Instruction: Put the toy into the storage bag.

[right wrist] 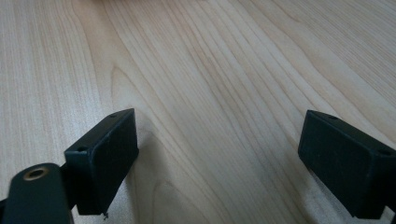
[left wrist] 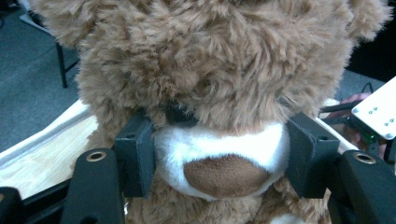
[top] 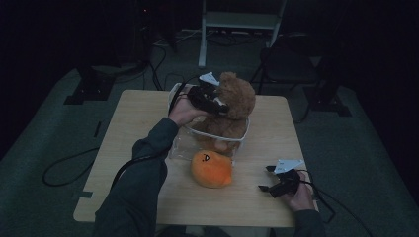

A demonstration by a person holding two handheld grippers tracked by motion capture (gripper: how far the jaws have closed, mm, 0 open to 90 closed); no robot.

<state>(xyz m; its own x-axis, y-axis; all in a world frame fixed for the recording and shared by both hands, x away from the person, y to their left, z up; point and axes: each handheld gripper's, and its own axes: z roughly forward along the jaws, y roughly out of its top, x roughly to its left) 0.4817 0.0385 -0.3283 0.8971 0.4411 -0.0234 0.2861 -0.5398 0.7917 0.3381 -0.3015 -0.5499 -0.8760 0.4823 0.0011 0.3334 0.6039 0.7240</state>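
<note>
A brown teddy bear (top: pixel 237 96) sits upright in a clear plastic bin (top: pixel 184 148) at the back middle of the wooden table (top: pixel 138 118). My left gripper (top: pixel 217 103) is shut on it. In the left gripper view the two black pads (left wrist: pixel 137 156) press on either side of the bear's (left wrist: pixel 219 70) white muzzle. An orange plush toy (top: pixel 211 169) lies on the table just in front of the bin. My right gripper (top: pixel 267 177) rests low at the table's front right. It is open, with bare wood between its pads (right wrist: pixel 105 154).
A white-legged stand (top: pixel 237 22) and a dark chair (top: pixel 291 64) are on the floor behind the table. Black stand feet (top: pixel 91 89) sit at the back left and right. Cables trail over the grey floor (top: pixel 64 173).
</note>
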